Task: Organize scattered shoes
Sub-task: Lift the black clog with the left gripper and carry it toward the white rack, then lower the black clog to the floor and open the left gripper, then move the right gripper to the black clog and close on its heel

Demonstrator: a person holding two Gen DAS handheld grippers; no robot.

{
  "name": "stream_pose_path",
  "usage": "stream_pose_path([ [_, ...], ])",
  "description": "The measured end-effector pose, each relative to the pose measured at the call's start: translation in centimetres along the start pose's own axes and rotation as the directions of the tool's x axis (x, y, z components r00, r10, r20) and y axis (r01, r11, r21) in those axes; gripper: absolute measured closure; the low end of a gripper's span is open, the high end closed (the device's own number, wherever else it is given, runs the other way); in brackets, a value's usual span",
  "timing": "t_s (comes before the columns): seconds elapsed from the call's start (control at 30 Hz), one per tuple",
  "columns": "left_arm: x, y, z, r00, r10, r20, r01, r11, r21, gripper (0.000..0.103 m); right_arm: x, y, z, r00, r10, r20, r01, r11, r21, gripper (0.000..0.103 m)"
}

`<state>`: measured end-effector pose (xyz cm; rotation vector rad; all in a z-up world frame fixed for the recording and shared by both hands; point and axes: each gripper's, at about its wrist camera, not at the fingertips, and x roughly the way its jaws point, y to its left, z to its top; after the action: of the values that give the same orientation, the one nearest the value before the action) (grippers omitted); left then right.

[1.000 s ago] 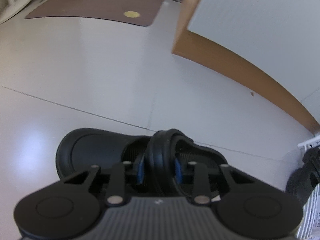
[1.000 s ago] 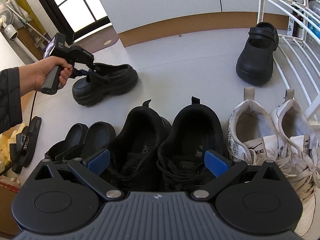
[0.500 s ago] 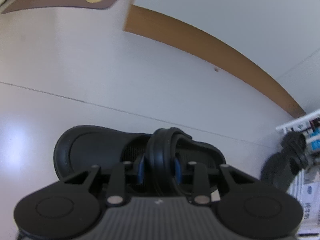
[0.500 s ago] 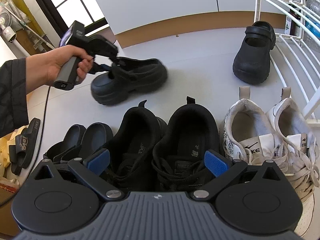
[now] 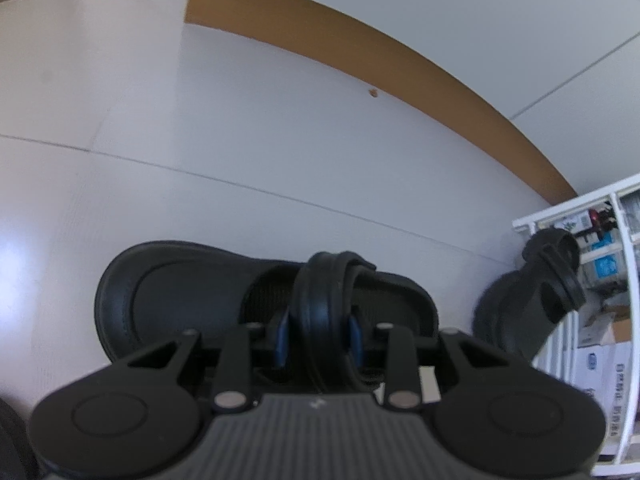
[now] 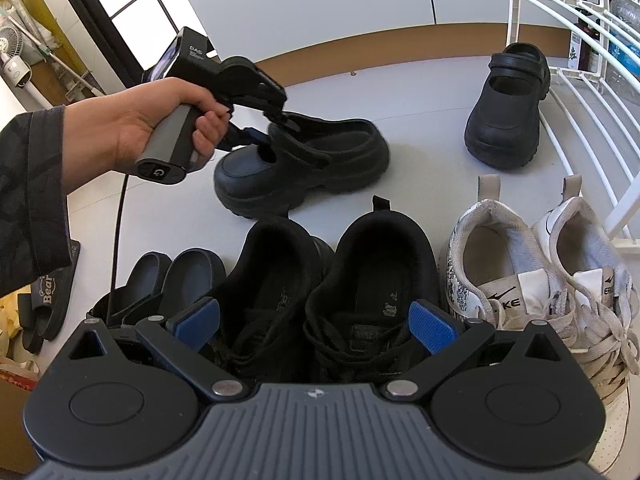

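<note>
Black clog (image 5: 192,304) hangs clamped by its strap in the left hand-held gripper (image 5: 318,334); the right hand-held gripper (image 6: 316,320) gapes wide, empty.

A black chunky clog (image 6: 304,164) hangs by its strap, toe toward the camera; its mate (image 6: 508,108) stands beside the white rack.

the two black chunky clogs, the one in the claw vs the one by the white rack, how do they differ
1. The clog in the left claw is gripped by its strap; the clog by the rack is untouched.
2. The held clog lies sideways across the right wrist view, toe left; the rack clog points toe toward the camera.
3. The held clog is just behind the black sneakers; the rack clog sits apart, beside the white wire rack.
Both are black, thick-soled, strapped: apparently a pair.
</note>
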<state>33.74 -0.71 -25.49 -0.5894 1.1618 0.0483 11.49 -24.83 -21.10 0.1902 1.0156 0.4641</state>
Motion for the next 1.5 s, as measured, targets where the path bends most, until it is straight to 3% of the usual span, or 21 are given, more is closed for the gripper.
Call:
stream_pose_path([
  [0.07,0.1,-0.6,-0.3,1.000,0.001,-0.016,-0.001,1.000,0.017,0.066,0.0,-0.1,0.0,1.000,-0.002,0.000,0.002,1.000,0.005,0.000],
  [0.13,0.1,-1.1,-0.4,1.000,0.017,-0.021,-0.016,0.999,0.035,0.035,0.1,-0.2,0.0,1.000,-0.003,0.001,0.003,1.000,0.014,0.000],
  [0.3,-0.7,-2.4,0.1,0.999,0.046,-0.011,-0.045,0.993,0.111,0.027,-0.1,-0.2,0.3,1.000,-0.002,0.013,0.002,1.000,0.029,0.000],
  [0.5,-3.6,-1.7,-1.6,0.998,0.059,-0.021,-0.054,0.984,0.169,0.026,-0.2,-0.3,0.9,0.999,-0.003,0.035,0.001,0.999,0.046,0.000],
  [0.73,-7.1,-1.6,-2.8,0.998,0.039,0.051,-0.052,0.955,0.293,0.025,-0.3,-0.5,2.9,0.996,-0.007,0.087,0.001,0.998,0.066,0.000],
  [1.0,-13.8,0.2,-5.4,0.990,-0.002,0.141,-0.042,0.951,0.307,0.023,-0.2,0.5,6.1,0.988,-0.003,0.155,-0.009,0.997,0.075,0.000],
  [1.17,-17.3,1.5,-8.6,0.964,-0.067,0.257,-0.008,0.960,0.279,0.015,0.1,1.2,8.6,0.981,0.003,0.194,-0.020,0.996,0.085,0.000],
  [1.27,-17.8,2.1,-9.6,0.968,-0.044,0.245,-0.029,0.957,0.289,0.015,1.0,1.6,10.0,0.977,-0.005,0.213,-0.016,0.995,0.098,0.000],
  [1.5,-19.2,5.2,-8.4,0.955,-0.033,0.295,-0.026,0.980,0.196,0.014,5.5,2.3,11.3,0.989,-0.018,0.149,-0.013,0.978,0.207,0.000],
])
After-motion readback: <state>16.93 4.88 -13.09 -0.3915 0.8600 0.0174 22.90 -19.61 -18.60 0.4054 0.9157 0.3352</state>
